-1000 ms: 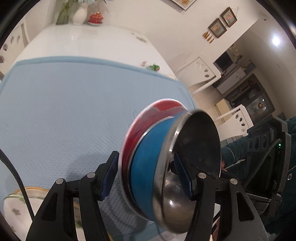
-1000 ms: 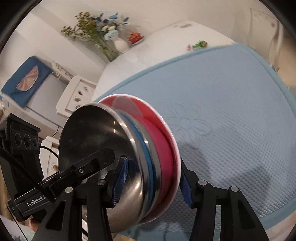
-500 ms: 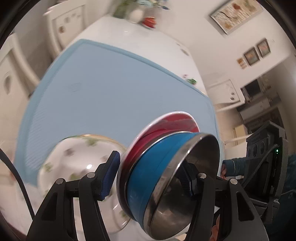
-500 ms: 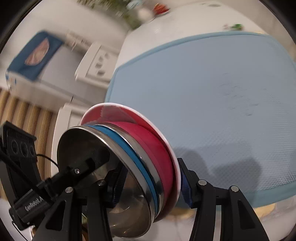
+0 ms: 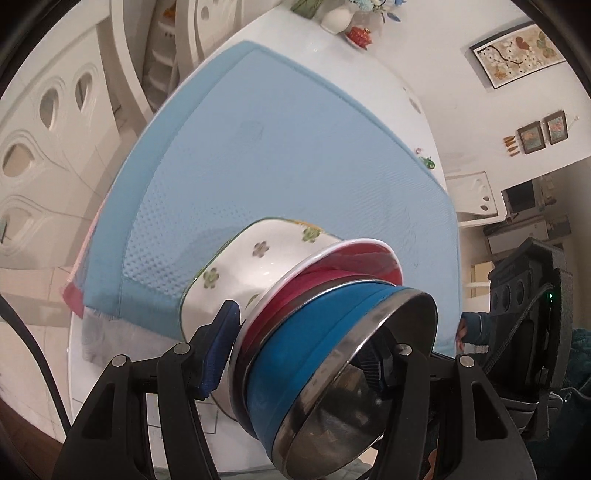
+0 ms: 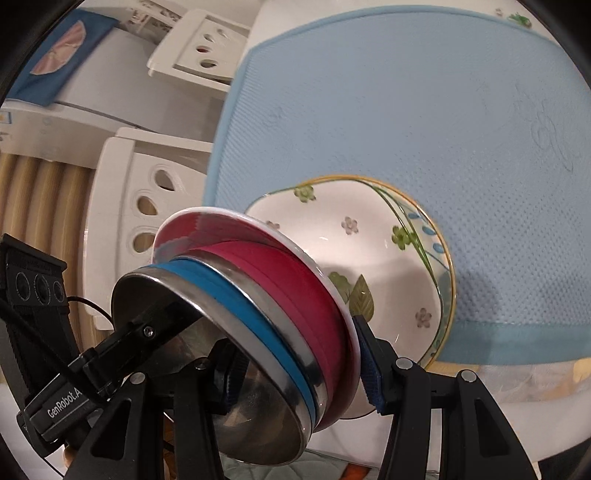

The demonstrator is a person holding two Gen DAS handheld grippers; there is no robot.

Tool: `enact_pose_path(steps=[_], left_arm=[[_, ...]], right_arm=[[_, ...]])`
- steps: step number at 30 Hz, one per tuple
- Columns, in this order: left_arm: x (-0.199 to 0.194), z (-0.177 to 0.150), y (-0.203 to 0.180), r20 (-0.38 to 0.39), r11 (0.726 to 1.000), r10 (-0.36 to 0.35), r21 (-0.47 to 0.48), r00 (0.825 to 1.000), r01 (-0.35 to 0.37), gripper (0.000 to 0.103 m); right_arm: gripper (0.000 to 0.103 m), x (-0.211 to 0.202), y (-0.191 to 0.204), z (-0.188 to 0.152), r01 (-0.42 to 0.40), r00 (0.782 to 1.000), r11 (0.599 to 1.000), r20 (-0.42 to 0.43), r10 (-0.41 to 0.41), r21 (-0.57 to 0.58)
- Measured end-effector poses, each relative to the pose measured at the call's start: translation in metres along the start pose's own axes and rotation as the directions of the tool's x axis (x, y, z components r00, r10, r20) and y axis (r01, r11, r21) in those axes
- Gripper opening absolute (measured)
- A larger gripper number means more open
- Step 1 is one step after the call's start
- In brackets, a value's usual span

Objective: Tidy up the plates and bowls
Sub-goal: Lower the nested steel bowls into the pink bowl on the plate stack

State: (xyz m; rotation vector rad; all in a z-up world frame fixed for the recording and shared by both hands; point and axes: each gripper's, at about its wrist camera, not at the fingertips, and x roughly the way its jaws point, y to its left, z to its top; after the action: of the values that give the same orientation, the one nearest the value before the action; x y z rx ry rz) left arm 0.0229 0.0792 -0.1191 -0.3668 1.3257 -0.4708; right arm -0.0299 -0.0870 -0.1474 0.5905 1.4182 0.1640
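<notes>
Both grippers clamp one nested stack of bowls from opposite sides: a red bowl (image 5: 332, 273) (image 6: 295, 280), a blue bowl (image 5: 310, 343) (image 6: 236, 295) and a steel bowl (image 5: 354, 398) (image 6: 236, 384). My left gripper (image 5: 299, 354) and my right gripper (image 6: 299, 369) are each shut on the stack. The stack is tilted, its red base over or against a white floral bowl (image 5: 258, 266) (image 6: 369, 251) at the near corner of the blue mat (image 5: 280, 147) (image 6: 406, 110). Whether they touch is unclear.
The mat covers a white table (image 5: 332, 48). White chairs (image 5: 37, 147) (image 6: 140, 206) stand beside it. A white vase (image 5: 338, 16) and a small red dish (image 5: 360, 35) sit at the far end. A small green trinket (image 5: 428, 160) lies by the mat's edge.
Both grippers have carried the stack toward the mat's near corner and tilted it; the floral bowl has come into view right behind the red bowl's base.
</notes>
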Motion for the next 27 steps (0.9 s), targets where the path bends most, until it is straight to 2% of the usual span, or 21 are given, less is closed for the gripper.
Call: enact_pose_path(steps=[5,12,16,20,22,24,26,27], left_arm=[[0.014,0.005,0.006,-0.041,0.999,-0.040,0.013,0.998,0.040,0.057],[0.032,0.013,0.005,-0.078,0.997,-0.052,0.059,0.996,0.057,0.057],[0.028,0.018,0.007,-0.085,0.993,-0.075,0.088,0.994,0.082,0.057],[-0.002,0.015,0.010,-0.084,0.986,-0.092,0.134,0.992,0.103,0.057],[-0.029,0.012,0.012,-0.041,0.983,-0.092,0.156,0.995,0.097,0.057],[-0.071,0.007,0.002,0.075,0.976,-0.082,0.206,0.994,0.065,0.057],[-0.111,-0.005,-0.027,0.190,0.944,-0.070,0.329,0.979,0.004,0.059],[-0.119,-0.008,-0.037,0.218,0.931,-0.062,0.364,0.974,-0.022,0.060]], right_arm=[[0.052,0.009,0.004,0.007,0.048,0.999,0.998,0.001,-0.048,0.030],[0.052,0.017,-0.013,0.012,0.073,0.997,0.994,0.006,-0.074,0.085],[0.051,0.008,-0.021,0.011,0.037,0.998,0.992,0.042,-0.043,0.123],[0.052,-0.032,-0.024,-0.006,-0.015,0.992,0.991,0.125,-0.002,0.136],[0.052,-0.062,-0.016,-0.018,-0.004,0.982,0.993,0.190,-0.019,0.119],[0.052,-0.089,-0.001,-0.027,0.034,0.965,0.996,0.258,-0.053,0.077],[0.056,-0.117,0.023,-0.037,0.107,0.927,0.994,0.361,-0.103,0.010],[0.063,-0.128,0.034,-0.043,0.149,0.903,0.989,0.409,-0.129,-0.019]])
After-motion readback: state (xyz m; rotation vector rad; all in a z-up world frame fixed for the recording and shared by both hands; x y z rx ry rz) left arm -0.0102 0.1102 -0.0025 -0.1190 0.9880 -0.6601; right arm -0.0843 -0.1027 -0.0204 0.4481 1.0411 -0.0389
